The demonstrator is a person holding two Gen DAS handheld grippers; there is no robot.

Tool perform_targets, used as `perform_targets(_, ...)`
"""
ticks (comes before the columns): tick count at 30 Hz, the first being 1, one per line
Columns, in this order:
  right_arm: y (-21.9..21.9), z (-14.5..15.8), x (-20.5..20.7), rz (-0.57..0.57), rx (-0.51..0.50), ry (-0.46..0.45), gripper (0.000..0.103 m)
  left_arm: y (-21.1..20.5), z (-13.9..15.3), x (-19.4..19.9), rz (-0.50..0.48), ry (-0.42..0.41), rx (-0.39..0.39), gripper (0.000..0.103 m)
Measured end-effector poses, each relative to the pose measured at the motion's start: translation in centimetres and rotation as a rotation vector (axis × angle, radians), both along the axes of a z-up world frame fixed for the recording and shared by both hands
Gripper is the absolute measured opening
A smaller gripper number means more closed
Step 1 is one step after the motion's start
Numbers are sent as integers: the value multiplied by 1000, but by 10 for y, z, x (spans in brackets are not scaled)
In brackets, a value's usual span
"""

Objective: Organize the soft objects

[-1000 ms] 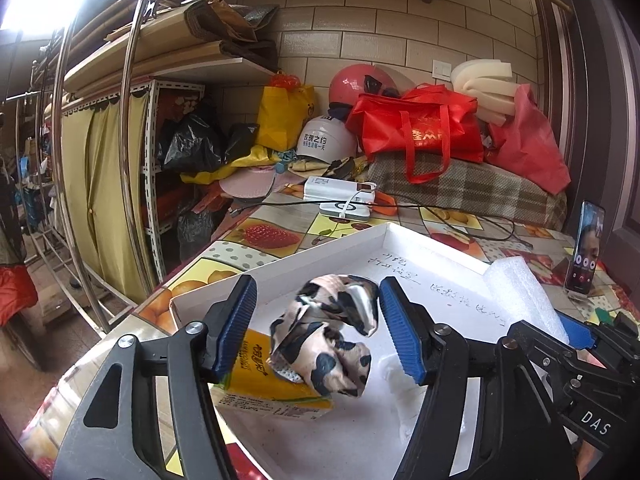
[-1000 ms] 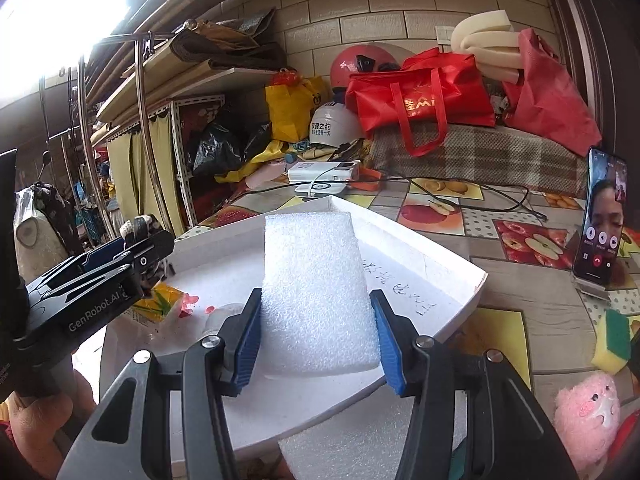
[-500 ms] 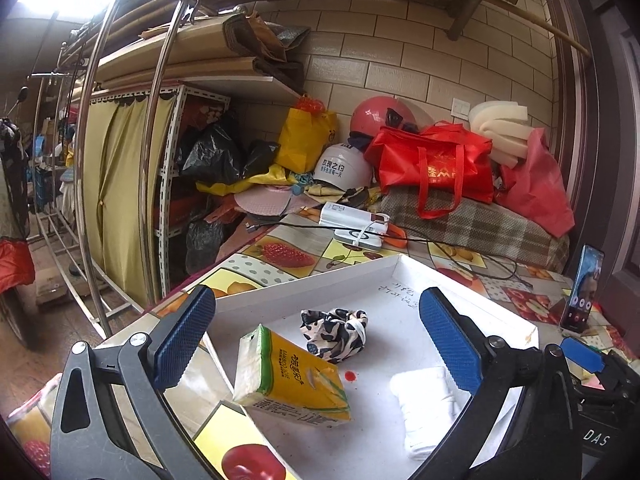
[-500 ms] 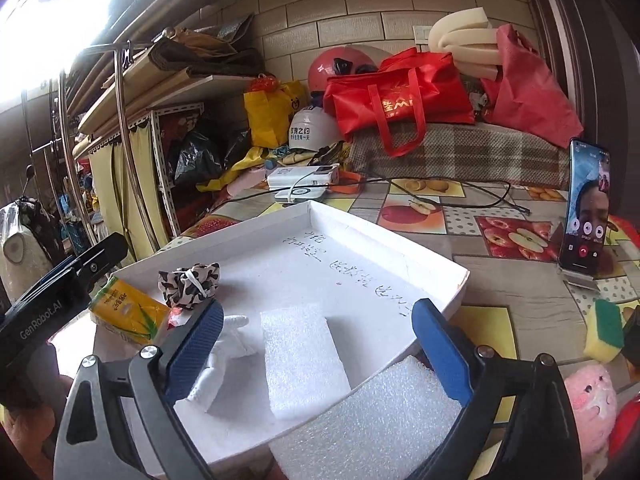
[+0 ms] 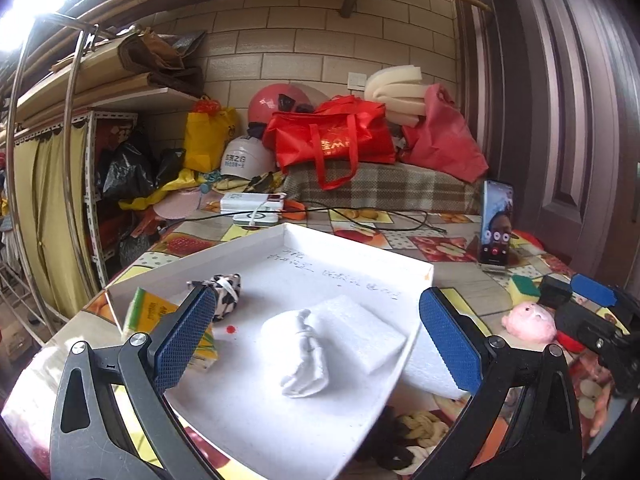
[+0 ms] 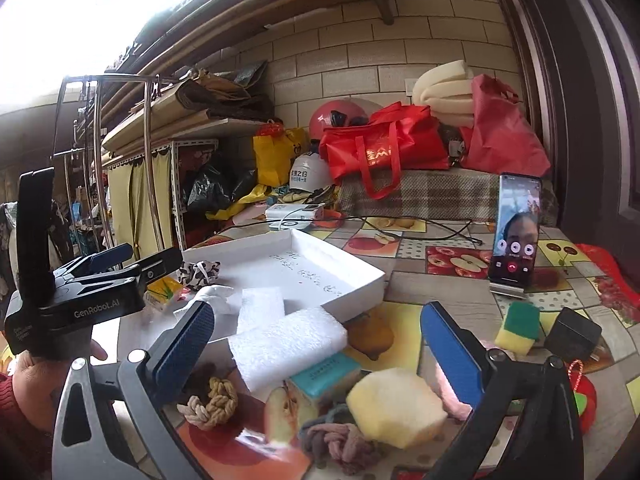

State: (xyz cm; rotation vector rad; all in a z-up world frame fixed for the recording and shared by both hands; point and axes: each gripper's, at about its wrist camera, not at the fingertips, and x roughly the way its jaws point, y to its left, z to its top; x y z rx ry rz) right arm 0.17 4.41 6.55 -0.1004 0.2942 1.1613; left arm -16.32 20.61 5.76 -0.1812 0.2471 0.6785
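Fruit-print tablecloth (image 6: 440, 280), cluttered wall behind. Left gripper (image 5: 316, 332) angled slightly down over white tray (image 5: 400, 260), jaws wide apart, empty; white glove (image 5: 304, 352) and foam block (image 5: 360, 328) lie between and ahead of it, scrunchie (image 5: 224, 292) and tissue pack (image 5: 152, 312) past its left finger. Right gripper (image 6: 316, 344), same tilt, jaws opening, nothing gripped; second foam block (image 6: 288, 344) ahead, against tray's near edge (image 6: 360, 296). Yellow sponge (image 6: 396, 404), knotted rope (image 6: 212, 400) and hair tie (image 6: 340, 444) below it. Phone (image 6: 516, 232) far right. Open tablecloth between tray and phone.
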Motion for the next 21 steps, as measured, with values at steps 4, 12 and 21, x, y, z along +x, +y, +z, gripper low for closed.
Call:
perform_targets(4, -58, 1, 49, -166, 38, 66, 103, -61, -1, 33, -348, 84, -47, 103)
perform_targets(12, -146, -18, 152, -452, 92, 364, 103, -174, -29, 133, -901, 459, -201, 103)
perform_targets(21, -147, -25, 154, -419, 70, 416, 103, -198, -53, 177, -863, 669, -83, 102)
